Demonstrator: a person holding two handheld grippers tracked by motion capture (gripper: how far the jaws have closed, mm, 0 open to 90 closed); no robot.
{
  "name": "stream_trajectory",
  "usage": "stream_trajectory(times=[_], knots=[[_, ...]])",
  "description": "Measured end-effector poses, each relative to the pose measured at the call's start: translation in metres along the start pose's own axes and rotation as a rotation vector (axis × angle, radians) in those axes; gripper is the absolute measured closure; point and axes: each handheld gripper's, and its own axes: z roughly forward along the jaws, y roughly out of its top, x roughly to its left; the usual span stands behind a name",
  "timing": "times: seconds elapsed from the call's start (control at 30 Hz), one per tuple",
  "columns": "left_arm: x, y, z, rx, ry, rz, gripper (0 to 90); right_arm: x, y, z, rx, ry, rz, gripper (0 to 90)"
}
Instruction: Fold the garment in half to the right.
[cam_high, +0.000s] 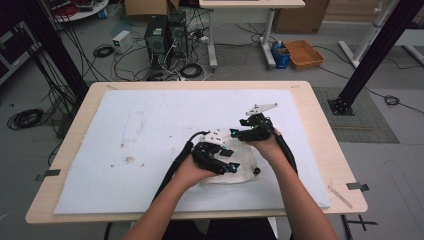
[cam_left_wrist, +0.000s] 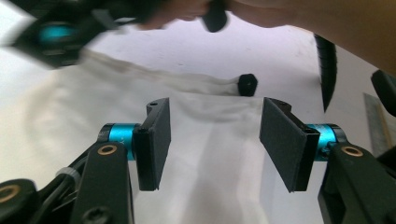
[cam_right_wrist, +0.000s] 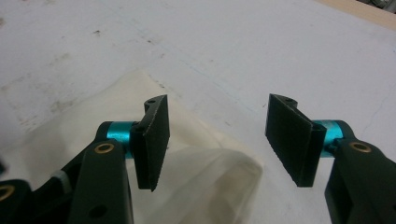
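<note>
Cloth bag (cam_high: 239, 165), off-white and thin, lies crumpled on the white mat (cam_high: 140, 140) that covers the worktop (cam_high: 320, 130), a little right of the middle and toward our near edge. From the high view we mostly see it as a pale patch under and between our two hands. Our left gripper view gives more: the fabric spreads flat below the jaws, a gathered hem runs across it, and a small black toggle (cam_left_wrist: 247, 84) sits at the end of that hem. Our right gripper view shows a folded, slightly see-through corner of the bag (cam_right_wrist: 219, 172) lying on the mat, with faint stains on the mat beyond it.

Our left gripper (cam_left_wrist: 215, 140) hovers over the bag with its jaws standing wide apart; the pads press on nothing, and the cloth lies beneath the gap. Our right gripper (cam_right_wrist: 217, 140) is likewise spread wide, one pad above the bag's corner, the other above bare mat, holding nothing.

Farther out, the high view takes in the floor behind the worktop: tangled cables (cam_high: 175, 65), a dark computer case (cam_high: 156, 35) and an orange tray (cam_high: 303, 53).
</note>
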Motion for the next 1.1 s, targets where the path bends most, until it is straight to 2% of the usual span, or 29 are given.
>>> stream_trajectory(times=[0.07, 0.23, 0.4, 0.47, 0.5, 0.53, 0.57, 0.67, 0.73, 0.87, 0.97, 1.1], knots=[[0.003, -0.006, -0.014, -0.008, 0.036, -0.004, 40.1, 0.005, -0.002, -0.006, -0.007, 0.003, -0.022, 39.6], [0.012, -0.035, -0.050, -0.025, 0.138, -0.064, 35.2, 0.020, -0.015, -0.019, -0.005, 0.035, -0.056, 40.0], [0.018, -0.073, -0.082, -0.029, 0.221, -0.123, 33.6, 0.035, -0.042, -0.033, 0.008, 0.055, -0.100, 46.5], [0.022, -0.088, -0.093, -0.018, 0.249, -0.143, 33.2, 0.040, -0.055, -0.036, 0.014, 0.049, -0.118, 49.9], [0.022, -0.088, -0.093, -0.018, 0.249, -0.143, 33.1, 0.040, -0.055, -0.036, 0.014, 0.049, -0.118, 49.9], [0.026, -0.099, -0.101, -0.003, 0.273, -0.177, 33.1, 0.042, -0.060, -0.038, 0.025, 0.053, -0.133, 51.3], [0.029, -0.106, -0.106, -0.009, 0.294, -0.199, 30.1, 0.045, -0.072, -0.042, 0.032, 0.047, -0.145, 56.1], [0.033, -0.115, -0.114, -0.017, 0.328, -0.228, 30.0, 0.046, -0.079, -0.044, 0.028, 0.048, -0.135, 59.6], [0.037, -0.117, -0.118, -0.023, 0.341, -0.238, 30.1, 0.047, -0.083, -0.043, 0.033, 0.066, -0.122, 65.2], [0.039, -0.118, -0.120, -0.022, 0.355, -0.230, 30.1, 0.046, -0.089, -0.041, 0.032, 0.102, -0.099, 71.7], [0.040, -0.120, -0.119, -0.012, 0.363, -0.231, 30.0, 0.043, -0.093, -0.041, 0.026, 0.132, -0.057, 82.6], [0.039, -0.120, -0.119, -0.014, 0.363, -0.231, 30.1, 0.045, -0.094, -0.042, 0.030, 0.128, -0.063, 86.3]])
